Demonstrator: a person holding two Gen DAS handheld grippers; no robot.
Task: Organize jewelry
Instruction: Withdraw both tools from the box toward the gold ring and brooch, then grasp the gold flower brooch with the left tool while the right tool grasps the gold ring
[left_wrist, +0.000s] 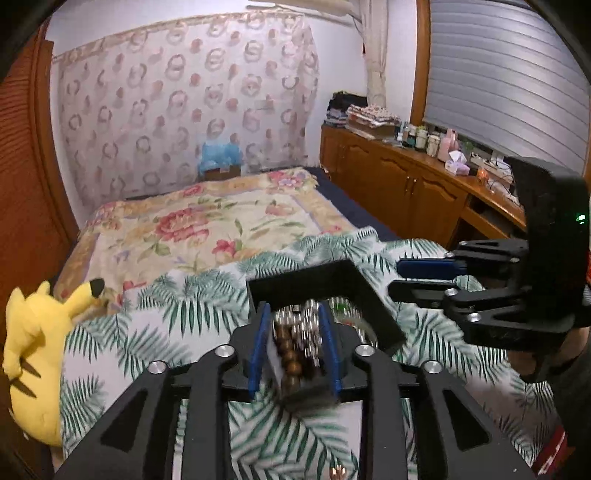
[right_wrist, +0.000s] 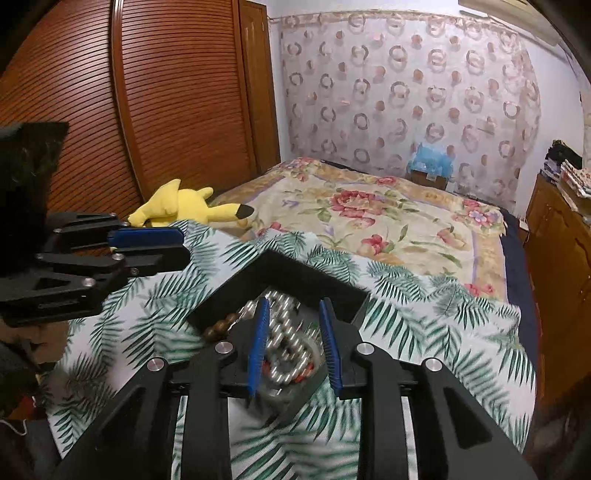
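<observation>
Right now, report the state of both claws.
Left claw: open, gripping nothing, over the jewelry box.
Right claw: open, gripping nothing, over it too.

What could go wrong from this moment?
1. The black jewelry box sits on soft palm-leaf bedding; a push from either gripper could tip it.
2. Silver beads and brown beads lie piled together, so lifting one strand could drag another out.
</observation>
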